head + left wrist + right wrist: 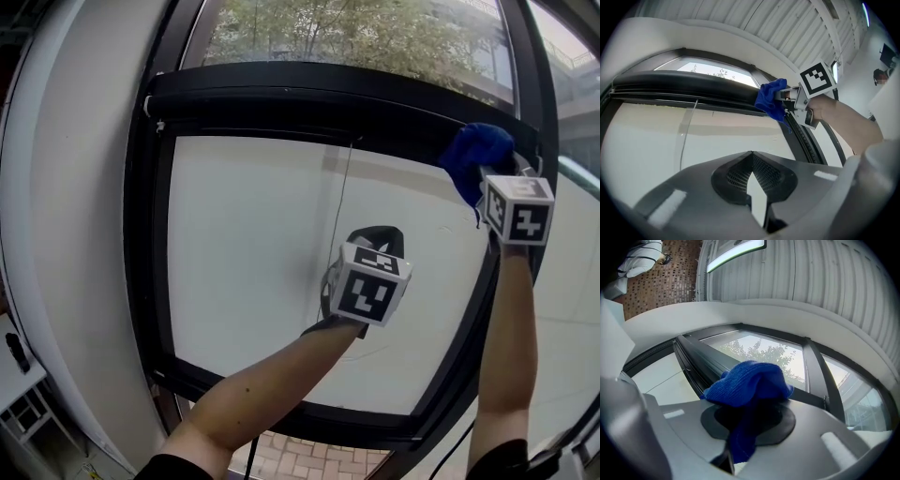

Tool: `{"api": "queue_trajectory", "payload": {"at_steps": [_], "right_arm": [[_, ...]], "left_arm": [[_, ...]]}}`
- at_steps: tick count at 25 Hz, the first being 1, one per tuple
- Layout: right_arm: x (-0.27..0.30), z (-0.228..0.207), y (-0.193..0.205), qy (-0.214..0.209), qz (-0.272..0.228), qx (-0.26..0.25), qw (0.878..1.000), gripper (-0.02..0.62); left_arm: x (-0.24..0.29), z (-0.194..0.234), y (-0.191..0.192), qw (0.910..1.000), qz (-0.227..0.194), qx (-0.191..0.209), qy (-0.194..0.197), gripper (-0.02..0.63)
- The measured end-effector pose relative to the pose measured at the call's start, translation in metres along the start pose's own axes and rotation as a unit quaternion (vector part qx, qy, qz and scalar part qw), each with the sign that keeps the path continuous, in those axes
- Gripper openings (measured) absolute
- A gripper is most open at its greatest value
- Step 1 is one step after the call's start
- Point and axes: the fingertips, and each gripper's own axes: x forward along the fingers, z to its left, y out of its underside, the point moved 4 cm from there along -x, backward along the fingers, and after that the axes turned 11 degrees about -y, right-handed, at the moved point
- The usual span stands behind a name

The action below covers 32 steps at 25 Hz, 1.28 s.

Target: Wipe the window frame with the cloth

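The blue cloth (pixel 478 150) is bunched against the upper right corner of the black window frame (pixel 309 94). My right gripper (pixel 489 180) is shut on it, held up at arm's length. In the right gripper view the cloth (pixel 747 383) bulges over the jaws and hangs down between them, with the frame's bar (pixel 701 359) right behind it. My left gripper (pixel 377 236) hovers in front of the white pane, below and left of the cloth, shut with nothing in it. The left gripper view shows its jaws (pixel 752 154) closed, and the cloth (pixel 769 98) on the frame's top bar (pixel 684 86).
A thin cord (pixel 342 197) hangs down the white pane. A curved white wall (pixel 75 234) borders the frame on the left, with a white shelf (pixel 23 394) low beside it. Trees (pixel 356 33) show through the upper glass. Brick paving (pixel 300 459) lies below.
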Motion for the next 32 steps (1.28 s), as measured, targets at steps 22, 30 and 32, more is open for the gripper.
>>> {"api": "queue_trajectory", "payload": {"at_steps": [22,30,32], "right_arm": [[-0.057,-0.096,0.053,0.078,0.028,0.032,0.996,0.075],[-0.063,-0.104,0.061,0.076,0.035,0.036,0.996,0.075],[-0.063,-0.105,0.062,0.074,0.042,0.025,0.996,0.075]], "left_arm": [[0.024,-0.060,-0.020,0.9994,-0.020,-0.007,0.028,-0.006],[0.050,-0.075,-0.023,0.9989,-0.011,-0.029,0.035,-0.008],[0.051,-0.079,-0.021,0.9989,-0.009,-0.030,0.036,-0.007]]}}
